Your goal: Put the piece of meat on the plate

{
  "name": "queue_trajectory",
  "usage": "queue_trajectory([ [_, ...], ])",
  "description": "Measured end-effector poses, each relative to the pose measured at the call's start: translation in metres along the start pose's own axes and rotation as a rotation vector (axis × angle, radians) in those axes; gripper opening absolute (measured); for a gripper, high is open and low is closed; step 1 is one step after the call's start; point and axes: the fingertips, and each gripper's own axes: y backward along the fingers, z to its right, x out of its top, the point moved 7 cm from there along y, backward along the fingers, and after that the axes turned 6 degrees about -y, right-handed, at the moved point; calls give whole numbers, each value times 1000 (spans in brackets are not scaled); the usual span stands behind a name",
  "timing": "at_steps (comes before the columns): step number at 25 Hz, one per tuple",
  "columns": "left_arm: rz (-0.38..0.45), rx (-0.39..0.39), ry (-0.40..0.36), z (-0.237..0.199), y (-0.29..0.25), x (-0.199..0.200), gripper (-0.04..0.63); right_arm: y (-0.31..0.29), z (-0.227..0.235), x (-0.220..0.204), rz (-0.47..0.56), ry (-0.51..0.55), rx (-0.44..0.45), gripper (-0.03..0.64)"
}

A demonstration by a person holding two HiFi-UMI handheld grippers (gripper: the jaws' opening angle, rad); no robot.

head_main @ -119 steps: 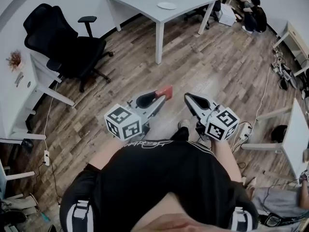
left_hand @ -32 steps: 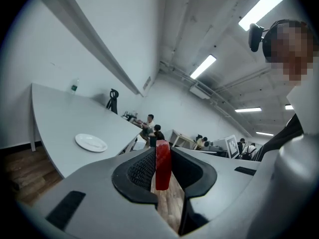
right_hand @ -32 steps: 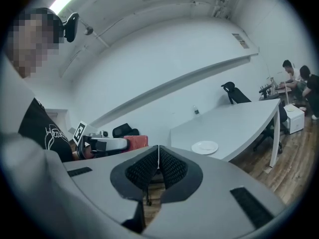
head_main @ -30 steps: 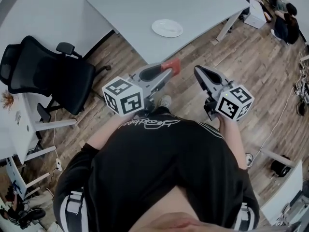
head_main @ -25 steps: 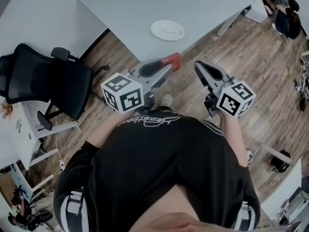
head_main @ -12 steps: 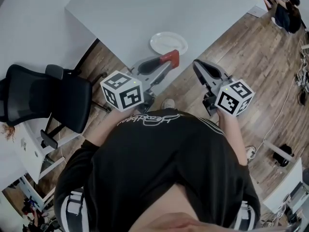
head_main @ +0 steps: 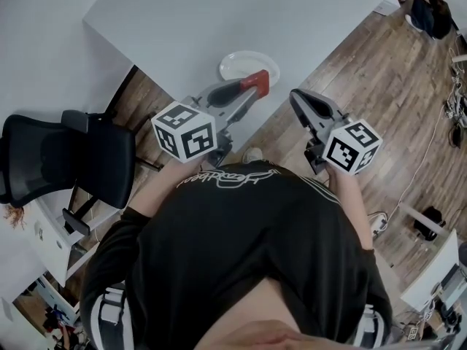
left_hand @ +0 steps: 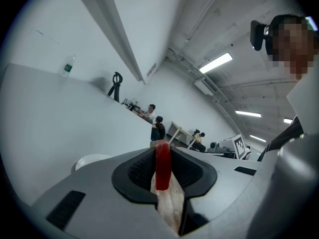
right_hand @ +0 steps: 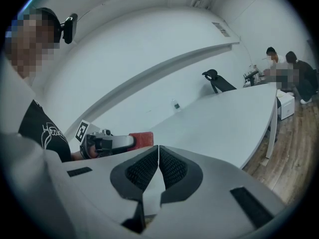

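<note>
A flat red piece of meat (head_main: 257,82) is pinched between the jaws of my left gripper (head_main: 252,86), which hovers at the near edge of the white plate (head_main: 242,65) on the grey table. In the left gripper view the meat (left_hand: 162,164) stands edge-on between the black pads, and the plate (left_hand: 89,162) shows low at the left. My right gripper (head_main: 298,102) hangs beside the table's edge over the wooden floor, its jaws shut with nothing between them (right_hand: 158,164). From the right gripper view, the left gripper and its meat (right_hand: 141,140) sit to the left.
The large grey table (head_main: 219,13) fills the upper middle. A black office chair (head_main: 62,166) stands at the left on the wooden floor (head_main: 394,86). People sit at the far upper right (head_main: 427,6). A small bottle (left_hand: 67,66) rests on the table's far side.
The person has walked up to the table; the plate has come closer in view. Both grippers moved forward and slightly down, the left one bringing the meat to the plate's near edge.
</note>
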Motion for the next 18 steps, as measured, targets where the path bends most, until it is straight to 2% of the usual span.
queue_trajectory([
  [5, -37, 10, 7, -16, -18, -6, 94, -2, 16, -2, -12, -29, -18, 9],
  [10, -86, 22, -2, -34, -34, -17, 94, -6, 36, -9, -6, -106, -27, 9],
  [18, -169, 35, 17, -66, -62, -39, 94, -9, 57, -18, -21, -152, -65, 9],
])
